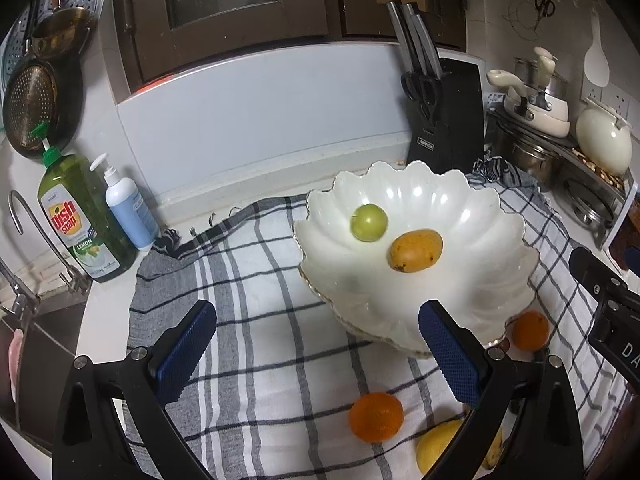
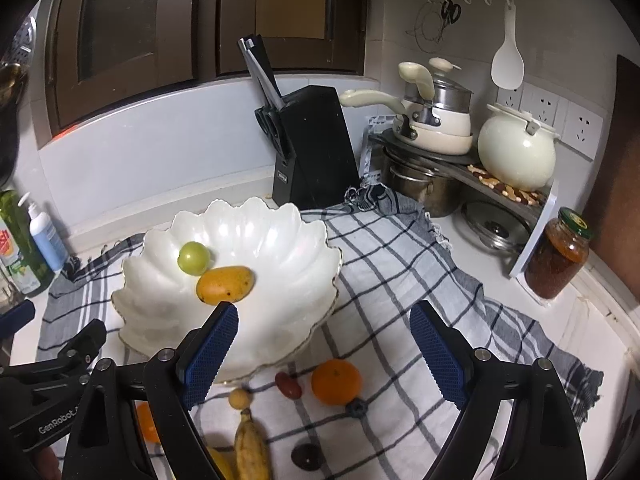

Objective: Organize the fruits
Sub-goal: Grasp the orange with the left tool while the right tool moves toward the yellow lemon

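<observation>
In the left wrist view, a green dish soap bottle (image 1: 86,216) stands at the left edge of the frame on the white counter (image 1: 100,320), with a white and blue pump bottle (image 1: 130,208) just beside it on its right. A grey and white checked cloth (image 1: 260,280) covers the middle of the counter. The left gripper (image 1: 316,354) fills the lower part of the frame, its blue pads spread wide with nothing between them. Right of centre sits a white scalloped bowl (image 1: 460,208) holding a small green fruit (image 1: 369,223) and, near it on its lower right, a yellow-orange mango (image 1: 416,250). On the cloth below the bowl lie an orange (image 1: 376,416) and, to its lower right, a lemon (image 1: 436,446) partly hidden by the gripper's finger. A second orange (image 1: 530,330) lies just off the bowl's lower right rim. A black knife block (image 1: 448,120) stands behind the bowl.

In the right wrist view, the bowl (image 2: 280,240) is left of centre. The right gripper (image 2: 324,354) is spread wide and empty across the lower frame. Between its fingers on the cloth (image 2: 400,272) lie, left to right, a small tan round fruit (image 2: 240,398), a banana (image 2: 250,448) below it, a red oblong fruit (image 2: 289,386), a dark round fruit (image 2: 306,456) at the bottom, an orange (image 2: 336,382) and a small dark blue berry (image 2: 356,408) touching it. At the right, a jar with a green lid (image 2: 560,256) stands on the counter.
</observation>
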`<action>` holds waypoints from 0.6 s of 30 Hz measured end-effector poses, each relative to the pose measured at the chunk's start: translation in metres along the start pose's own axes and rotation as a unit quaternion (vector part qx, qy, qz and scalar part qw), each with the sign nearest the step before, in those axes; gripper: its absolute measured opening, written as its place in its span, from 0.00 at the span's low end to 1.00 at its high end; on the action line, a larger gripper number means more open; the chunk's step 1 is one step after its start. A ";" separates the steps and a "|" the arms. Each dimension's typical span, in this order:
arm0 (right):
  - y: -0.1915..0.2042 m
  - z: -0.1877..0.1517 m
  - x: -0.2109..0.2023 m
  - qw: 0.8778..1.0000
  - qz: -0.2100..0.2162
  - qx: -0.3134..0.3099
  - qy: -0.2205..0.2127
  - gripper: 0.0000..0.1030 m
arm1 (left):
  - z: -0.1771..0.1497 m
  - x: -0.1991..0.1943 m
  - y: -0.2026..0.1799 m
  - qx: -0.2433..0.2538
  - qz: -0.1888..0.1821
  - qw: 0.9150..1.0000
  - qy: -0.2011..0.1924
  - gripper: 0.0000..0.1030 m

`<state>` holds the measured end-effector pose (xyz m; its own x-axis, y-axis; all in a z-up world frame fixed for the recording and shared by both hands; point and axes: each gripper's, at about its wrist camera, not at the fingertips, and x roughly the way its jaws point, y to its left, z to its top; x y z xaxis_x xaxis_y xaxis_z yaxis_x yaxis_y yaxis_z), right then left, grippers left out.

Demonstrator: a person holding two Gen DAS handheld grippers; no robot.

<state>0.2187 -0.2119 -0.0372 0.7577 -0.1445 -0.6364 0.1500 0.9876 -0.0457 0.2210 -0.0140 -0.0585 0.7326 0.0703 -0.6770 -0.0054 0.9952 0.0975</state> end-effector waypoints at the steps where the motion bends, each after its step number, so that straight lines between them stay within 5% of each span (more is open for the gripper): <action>1: -0.001 -0.002 0.000 1.000 0.001 0.001 0.001 0.86 | -0.002 -0.001 0.000 0.001 0.000 1.000 0.000 1.00; 18: -0.011 -0.047 -0.002 1.000 -0.002 0.016 0.016 0.86 | -0.042 0.006 -0.008 0.004 -0.013 1.000 0.008 1.00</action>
<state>0.1860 -0.2199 -0.0714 0.7361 -0.1468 -0.6608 0.1739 0.9844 -0.0249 0.1967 -0.0191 -0.0942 0.7208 0.0449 -0.6916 0.0200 0.9961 0.0855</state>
